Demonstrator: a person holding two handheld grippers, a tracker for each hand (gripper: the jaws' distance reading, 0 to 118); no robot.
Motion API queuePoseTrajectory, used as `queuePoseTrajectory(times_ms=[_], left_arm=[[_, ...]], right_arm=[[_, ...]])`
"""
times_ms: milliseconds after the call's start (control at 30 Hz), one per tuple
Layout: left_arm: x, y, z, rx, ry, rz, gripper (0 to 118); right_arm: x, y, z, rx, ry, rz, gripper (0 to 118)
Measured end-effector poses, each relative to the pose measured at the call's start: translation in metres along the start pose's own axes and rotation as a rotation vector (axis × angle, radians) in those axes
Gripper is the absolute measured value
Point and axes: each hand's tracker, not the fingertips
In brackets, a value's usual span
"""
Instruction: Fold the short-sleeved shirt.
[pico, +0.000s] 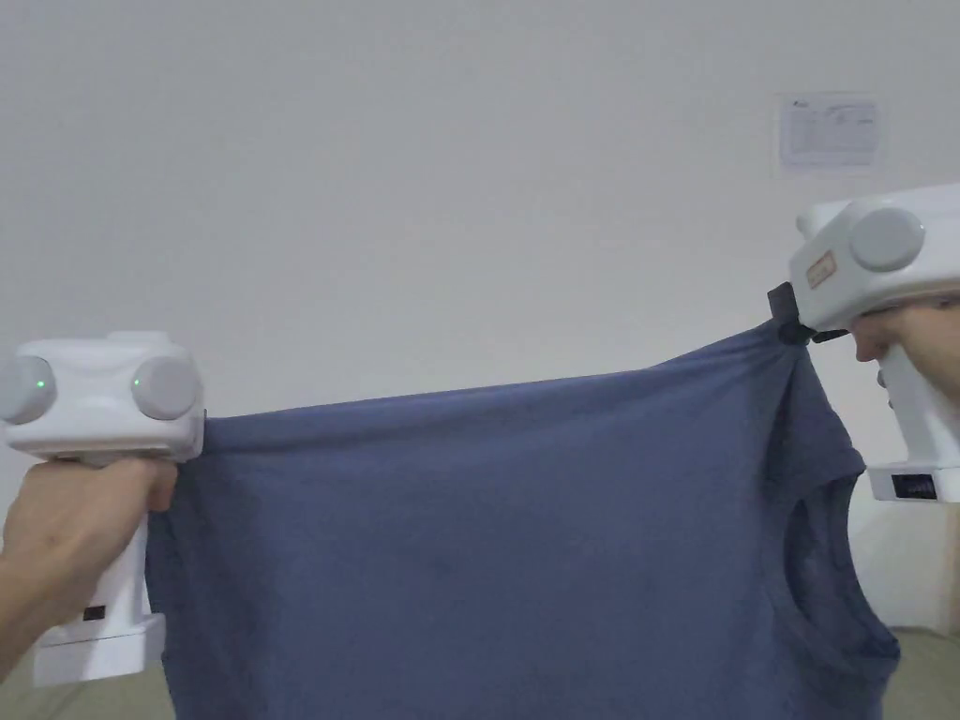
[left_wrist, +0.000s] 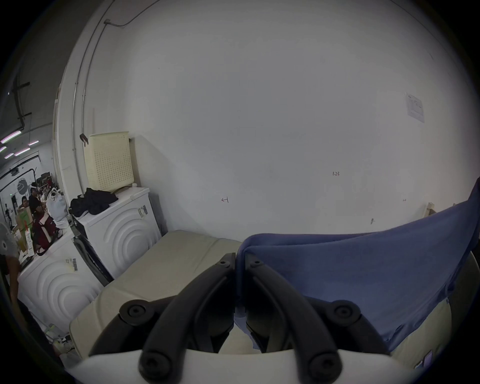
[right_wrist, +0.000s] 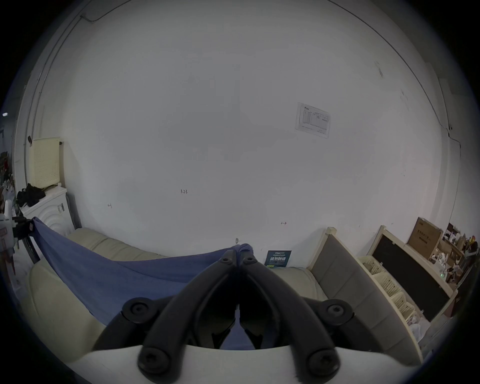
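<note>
The blue shirt is hanging in the air, stretched between both grippers above a beige sofa. The left gripper and the right gripper are each pinching its top edge with jaws closed. A perforated basket is sitting on a washing machine, its contents hidden.

Soft even light — fisheye edges, dark vignette
</note>
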Motion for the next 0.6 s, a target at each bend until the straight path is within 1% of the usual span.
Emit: queuePoseTrajectory(times_ms=[33, 100, 167, 233, 300, 333, 367, 400, 467, 500, 533, 567, 600], left_arm=[[0.003, -0.003, -0.008, -0.007, -0.003, 0.01, 4], [0.007, -0.009, -0.028, -0.019, 0.004, 0.015, 4], [0.013, -0.024, -0.038, -0.032, 0.013, 0.005, 4], [0.014, -0.046, -0.054, -0.056, 0.019, -0.013, 4], [0.014, -0.076, -0.067, -0.117, 0.011, -0.022, 4], [0.013, -0.096, -0.071, -0.148, 0.006, -0.02, 4], [0.01, -0.114, -0.087, -0.171, -0.006, -0.031, 4], [0.008, -0.136, -0.09, -0.191, -0.009, -0.045, 4], [0.001, -0.187, -0.093, -0.243, -0.025, -0.055, 4], [-0.006, -0.208, -0.101, -0.267, -0.034, -0.07, 4], [-0.012, -0.233, -0.098, -0.278, -0.043, -0.077, 4], [-0.019, -0.256, -0.094, -0.312, -0.058, -0.096, 4], [-0.026, -0.275, -0.087, -0.34, -0.071, -0.116, 4]], right_arm=[[-0.004, -0.005, -0.01, -0.013, -0.01, 0.011, 2], [-0.012, -0.015, -0.027, -0.042, -0.032, 0.057, 2], [-0.014, -0.029, -0.042, -0.046, -0.014, 0.029, 2], [-0.018, -0.055, -0.056, -0.083, 0.006, -0.003, 2], [-0.024, -0.091, -0.062, -0.13, 0.032, 0.025, 2], [-0.027, -0.111, -0.063, -0.153, 0.029, 0.037, 2], [-0.029, -0.136, -0.061, -0.158, 0.04, 0.031, 2], [-0.028, -0.16, -0.062, -0.199, 0.073, 0.013, 2], [-0.028, -0.213, -0.055, -0.271, 0.087, -0.025, 2], [-0.028, -0.236, -0.046, -0.294, 0.093, -0.021, 2], [-0.027, -0.264, -0.031, -0.306, 0.124, -0.031, 2], [-0.026, -0.288, -0.02, -0.353, 0.114, -0.046, 2], [-0.024, -0.31, -0.009, -0.37, 0.141, -0.088, 2]])
